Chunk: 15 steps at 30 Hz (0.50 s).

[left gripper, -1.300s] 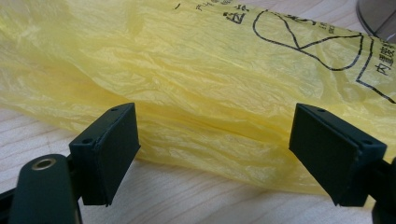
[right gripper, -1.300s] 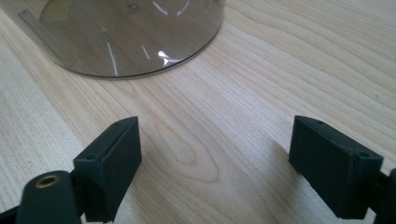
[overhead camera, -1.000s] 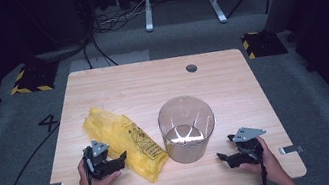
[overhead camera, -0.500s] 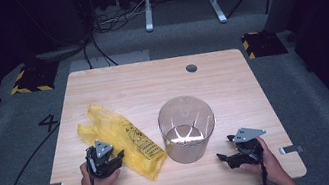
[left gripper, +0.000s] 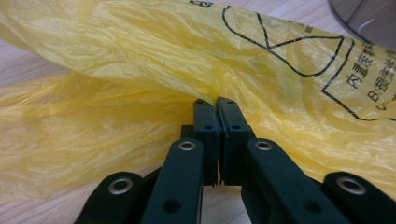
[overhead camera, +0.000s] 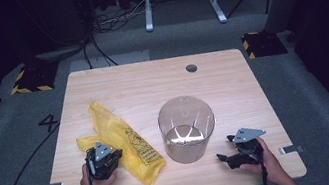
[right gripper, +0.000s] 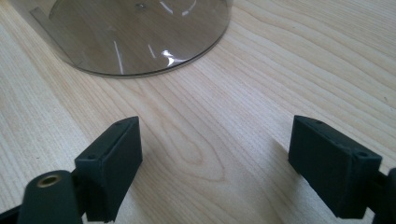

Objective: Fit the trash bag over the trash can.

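Yellow bag pinched in left tool | clear bin beside | right tool wide

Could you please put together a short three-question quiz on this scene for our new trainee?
1. True or false: the left gripper has its jaws shut on the yellow plastic bag.
2. Which thing stands between the two grippers on the table? A) a clear round container B) a red mug C) a cardboard box
3. Fill in: the right gripper has its jaws ____, with bare wood between them.

Key
1. True; a fold of the bag is pinched at the tips.
2. A, the clear round container.
3. open.
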Motion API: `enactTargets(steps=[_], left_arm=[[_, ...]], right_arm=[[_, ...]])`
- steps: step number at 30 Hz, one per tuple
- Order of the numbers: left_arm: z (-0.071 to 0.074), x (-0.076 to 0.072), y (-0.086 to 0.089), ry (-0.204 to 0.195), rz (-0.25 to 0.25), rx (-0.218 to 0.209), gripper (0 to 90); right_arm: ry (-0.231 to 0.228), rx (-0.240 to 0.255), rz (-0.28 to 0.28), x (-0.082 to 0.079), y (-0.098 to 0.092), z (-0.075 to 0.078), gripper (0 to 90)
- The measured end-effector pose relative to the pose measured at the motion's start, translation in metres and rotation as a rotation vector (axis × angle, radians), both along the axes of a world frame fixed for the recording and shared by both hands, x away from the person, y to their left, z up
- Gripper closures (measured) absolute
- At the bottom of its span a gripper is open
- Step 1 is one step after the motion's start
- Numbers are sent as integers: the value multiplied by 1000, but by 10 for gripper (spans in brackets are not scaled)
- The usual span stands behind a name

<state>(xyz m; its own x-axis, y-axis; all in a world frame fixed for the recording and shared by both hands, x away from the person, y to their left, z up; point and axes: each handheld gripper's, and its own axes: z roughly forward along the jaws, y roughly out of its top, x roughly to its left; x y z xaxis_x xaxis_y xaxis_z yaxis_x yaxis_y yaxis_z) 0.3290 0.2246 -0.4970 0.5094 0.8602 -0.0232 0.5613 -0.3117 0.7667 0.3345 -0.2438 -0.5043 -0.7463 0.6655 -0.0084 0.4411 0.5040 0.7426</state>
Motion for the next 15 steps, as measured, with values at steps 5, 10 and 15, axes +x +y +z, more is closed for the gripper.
enactTargets(steps=[5,10,15], left_arm=[[7,-3,3,-23,6,-34,881],[13,-6,7,-58,15,-64,881],[20,-8,10,-77,16,-87,882]], right_arm=[[0,0,0,0,0,0,176],[0,0,0,0,0,0,177],[1,0,0,0,0,0,177]])
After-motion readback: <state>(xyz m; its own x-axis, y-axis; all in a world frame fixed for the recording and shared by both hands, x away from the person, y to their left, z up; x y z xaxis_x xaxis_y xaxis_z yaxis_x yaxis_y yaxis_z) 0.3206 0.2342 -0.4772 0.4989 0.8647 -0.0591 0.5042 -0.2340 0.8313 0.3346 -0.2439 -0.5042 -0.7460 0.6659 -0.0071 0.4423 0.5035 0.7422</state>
